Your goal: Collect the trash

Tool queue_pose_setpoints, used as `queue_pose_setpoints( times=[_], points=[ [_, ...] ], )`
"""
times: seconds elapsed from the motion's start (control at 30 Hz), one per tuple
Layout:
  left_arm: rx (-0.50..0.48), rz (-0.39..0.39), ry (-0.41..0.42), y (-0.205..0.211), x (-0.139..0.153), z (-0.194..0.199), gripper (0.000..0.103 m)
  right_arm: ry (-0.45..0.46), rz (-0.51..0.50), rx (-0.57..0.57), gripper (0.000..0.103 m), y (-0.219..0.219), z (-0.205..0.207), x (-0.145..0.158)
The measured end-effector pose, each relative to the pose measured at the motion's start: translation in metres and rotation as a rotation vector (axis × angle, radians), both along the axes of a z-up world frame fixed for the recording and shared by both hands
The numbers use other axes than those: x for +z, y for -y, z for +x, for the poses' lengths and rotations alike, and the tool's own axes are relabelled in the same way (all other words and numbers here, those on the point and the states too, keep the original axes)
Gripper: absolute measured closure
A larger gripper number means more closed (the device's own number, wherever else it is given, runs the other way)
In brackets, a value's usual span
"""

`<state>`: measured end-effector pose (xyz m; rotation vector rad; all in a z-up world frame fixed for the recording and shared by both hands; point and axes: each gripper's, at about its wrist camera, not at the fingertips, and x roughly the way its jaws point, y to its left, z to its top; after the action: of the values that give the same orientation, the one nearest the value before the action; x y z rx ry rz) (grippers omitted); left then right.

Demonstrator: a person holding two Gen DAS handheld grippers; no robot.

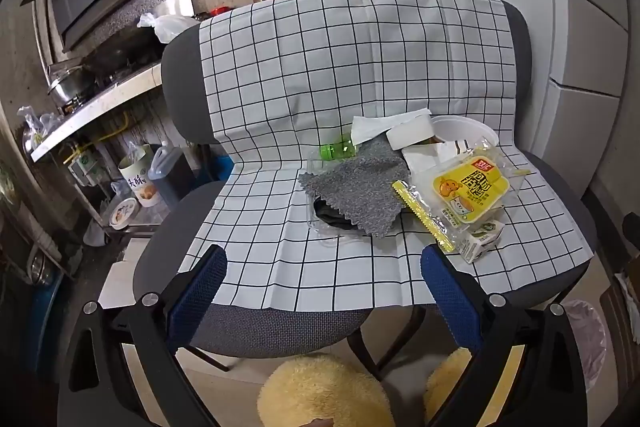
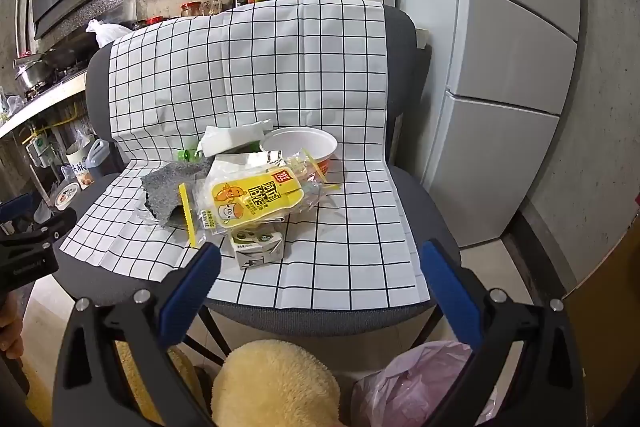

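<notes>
The trash heap lies mid-seat on the chair [image 2: 416, 195]. Both jaws gape empty: left hand-held gripper [image 1: 324, 263], right hand-held gripper [image 2: 320, 263]. Best take the small carton [image 2: 258, 247] first, nearest the seat's front edge. The yellow wrapper [image 2: 248, 201] bears Chinese lettering.

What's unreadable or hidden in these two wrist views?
- Dark item under the grey cloth, left wrist view: mostly covered, identity unclear.
- Green bottle: only its cap end shows past the tissue in both views.
- Milk carton print: too small to read.
- Pink bin bag, right wrist view: cut by the bottom edge and a finger.
</notes>
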<state>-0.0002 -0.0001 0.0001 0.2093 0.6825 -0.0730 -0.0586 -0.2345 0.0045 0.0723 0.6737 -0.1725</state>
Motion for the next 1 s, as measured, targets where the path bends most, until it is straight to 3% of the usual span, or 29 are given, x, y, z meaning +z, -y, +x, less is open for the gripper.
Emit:
queue_pose_setpoints(
  times=[1.0],
  points=[
    [0.038, -0.01, -0.005, -0.011, 0.0, 0.003, 0.007, -0.01, -0.004, -0.003, 0.006, -0.004, 0.001, -0.008]
  ],
)
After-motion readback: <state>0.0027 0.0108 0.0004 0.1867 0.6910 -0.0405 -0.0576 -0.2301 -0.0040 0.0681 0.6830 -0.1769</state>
